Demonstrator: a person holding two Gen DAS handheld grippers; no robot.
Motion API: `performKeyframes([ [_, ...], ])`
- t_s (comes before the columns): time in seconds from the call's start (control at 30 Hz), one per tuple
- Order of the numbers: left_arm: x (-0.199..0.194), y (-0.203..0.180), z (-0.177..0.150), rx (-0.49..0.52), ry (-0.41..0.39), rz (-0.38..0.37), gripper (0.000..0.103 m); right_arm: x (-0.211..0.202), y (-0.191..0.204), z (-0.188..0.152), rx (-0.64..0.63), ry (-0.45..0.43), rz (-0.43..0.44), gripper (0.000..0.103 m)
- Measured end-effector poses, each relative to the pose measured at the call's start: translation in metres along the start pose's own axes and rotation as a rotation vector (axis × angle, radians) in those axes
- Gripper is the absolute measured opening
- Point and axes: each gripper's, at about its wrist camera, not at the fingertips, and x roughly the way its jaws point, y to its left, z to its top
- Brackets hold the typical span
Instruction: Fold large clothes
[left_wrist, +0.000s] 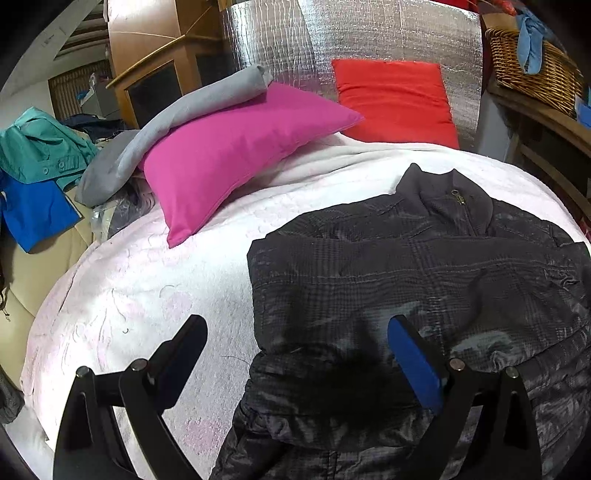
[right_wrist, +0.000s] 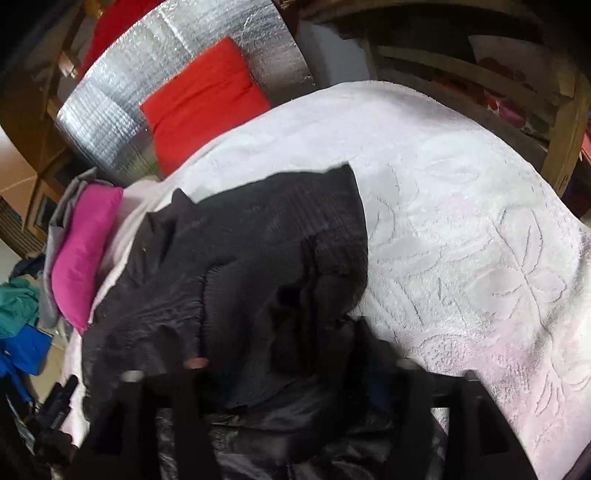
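Left cam: the dark jacket lies flat on the white blanket, collar pointing away. The left gripper hangs wide open over its near left edge, one finger over cloth, the other over blanket. Right cam: the right gripper is buried in bunched-up jacket fabric; can't tell if it's gripping. Right looks closer.
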Motion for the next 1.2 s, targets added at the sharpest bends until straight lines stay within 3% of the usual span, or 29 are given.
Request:
performKeyframes([
  [0.07,0.000,0.001,0.000,-0.001,0.000,0.000,0.098,-0.003,-0.004,-0.001,0.015,0.000,0.023,0.080],
  [0.3,0.005,0.003,-0.001,-0.015,0.037,-0.046,0.098,0.015,0.001,-0.017,-0.005,0.083,-0.018,0.081],
  [0.37,0.011,0.004,-0.001,-0.025,0.074,-0.084,0.098,0.012,0.004,-0.019,-0.014,0.075,0.002,0.080],
  [0.43,0.019,0.006,-0.002,-0.040,0.123,-0.124,0.098,0.009,0.012,-0.022,-0.059,0.047,-0.023,0.066],
  [0.5,0.027,0.011,-0.002,-0.063,0.181,-0.187,0.098,0.013,0.019,-0.023,-0.110,0.040,-0.070,0.060],
  [0.7,0.050,0.024,-0.005,-0.140,0.290,-0.330,0.098,0.017,0.011,-0.021,-0.096,0.045,-0.045,0.062],
  [0.8,0.055,0.027,-0.005,-0.176,0.300,-0.378,0.098,0.019,0.006,-0.021,-0.084,0.051,-0.026,0.064],
  [0.93,0.054,0.034,-0.007,-0.249,0.295,-0.431,0.097,0.014,0.009,-0.018,-0.109,0.010,-0.054,0.044],
  [0.97,0.051,0.033,-0.007,-0.252,0.281,-0.428,0.093,0.013,0.012,-0.018,-0.116,-0.006,-0.057,0.042],
  [1.0,0.048,0.031,-0.006,-0.244,0.270,-0.419,0.085,0.010,0.013,-0.017,-0.121,-0.027,-0.057,0.039],
  [1.07,0.044,0.029,-0.003,-0.223,0.249,-0.412,0.080,0.002,0.018,-0.013,-0.134,-0.081,-0.063,0.036],
  [1.13,0.042,0.025,-0.003,-0.208,0.235,-0.420,0.079,-0.003,0.019,-0.010,-0.137,-0.125,-0.067,0.036],
  [1.2,0.044,0.016,-0.004,-0.168,0.237,-0.399,0.079,0.004,0.015,-0.005,-0.133,-0.113,-0.076,0.036],
])
